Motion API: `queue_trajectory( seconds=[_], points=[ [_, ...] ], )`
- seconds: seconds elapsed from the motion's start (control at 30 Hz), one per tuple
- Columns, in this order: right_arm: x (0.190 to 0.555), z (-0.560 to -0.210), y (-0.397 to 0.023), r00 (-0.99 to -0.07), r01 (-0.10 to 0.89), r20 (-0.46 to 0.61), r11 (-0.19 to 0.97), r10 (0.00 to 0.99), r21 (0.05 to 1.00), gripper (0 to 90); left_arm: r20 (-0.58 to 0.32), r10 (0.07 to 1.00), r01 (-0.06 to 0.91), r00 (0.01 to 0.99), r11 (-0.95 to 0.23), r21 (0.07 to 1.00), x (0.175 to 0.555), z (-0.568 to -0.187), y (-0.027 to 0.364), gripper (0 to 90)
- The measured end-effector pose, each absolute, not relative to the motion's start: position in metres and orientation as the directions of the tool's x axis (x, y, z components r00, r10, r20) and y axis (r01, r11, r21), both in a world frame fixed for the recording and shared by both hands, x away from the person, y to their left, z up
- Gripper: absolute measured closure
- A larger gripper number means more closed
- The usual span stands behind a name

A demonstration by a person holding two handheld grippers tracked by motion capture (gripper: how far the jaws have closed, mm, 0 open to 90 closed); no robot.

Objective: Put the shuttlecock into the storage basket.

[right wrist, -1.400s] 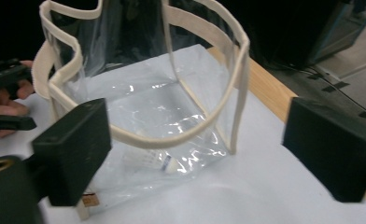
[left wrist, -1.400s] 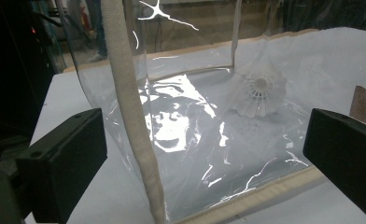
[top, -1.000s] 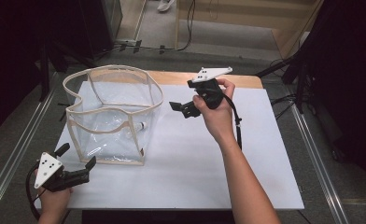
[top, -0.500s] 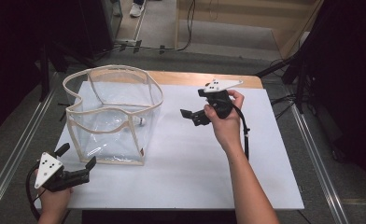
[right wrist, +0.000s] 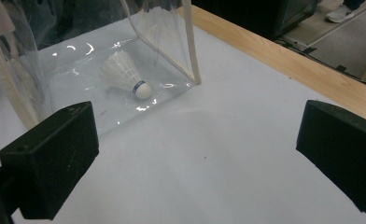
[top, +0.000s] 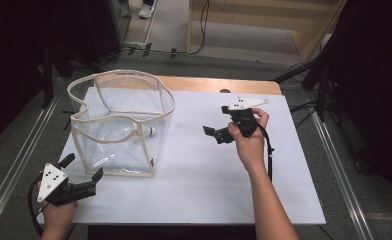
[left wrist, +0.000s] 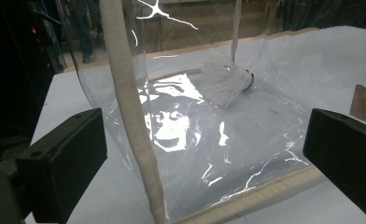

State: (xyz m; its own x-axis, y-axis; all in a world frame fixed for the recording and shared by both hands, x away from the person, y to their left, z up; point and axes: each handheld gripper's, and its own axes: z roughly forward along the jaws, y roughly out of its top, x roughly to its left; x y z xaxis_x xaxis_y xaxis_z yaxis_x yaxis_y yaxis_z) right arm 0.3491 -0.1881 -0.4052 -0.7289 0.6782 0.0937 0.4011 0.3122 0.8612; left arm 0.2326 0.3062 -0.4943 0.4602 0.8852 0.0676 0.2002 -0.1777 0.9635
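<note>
Clear, floppy plastic bag (top: 119, 125) holding a shuttlecock (right wrist: 125, 77) risks collapsing if nudged; both the left gripper (top: 81, 182) and right gripper (top: 215, 134) stand released, grasping nothing.

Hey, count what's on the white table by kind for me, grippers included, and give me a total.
Clear bags: 1
Shuttlecocks: 1, lying inside the bag
Grippers: 2, left and right, both open and empty
Total: 4
</note>
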Motion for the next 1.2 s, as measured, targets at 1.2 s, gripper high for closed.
queue_trajectory(
  seconds=[1.2],
  points=[
    [0.316,-0.450,-0.252,-0.643,0.441,0.110,0.249,0.758,0.862,0.0,0.070,0.885,0.199,0.459,-0.180,0.963,0.233,-0.494,0.306,0.3]
  ],
)
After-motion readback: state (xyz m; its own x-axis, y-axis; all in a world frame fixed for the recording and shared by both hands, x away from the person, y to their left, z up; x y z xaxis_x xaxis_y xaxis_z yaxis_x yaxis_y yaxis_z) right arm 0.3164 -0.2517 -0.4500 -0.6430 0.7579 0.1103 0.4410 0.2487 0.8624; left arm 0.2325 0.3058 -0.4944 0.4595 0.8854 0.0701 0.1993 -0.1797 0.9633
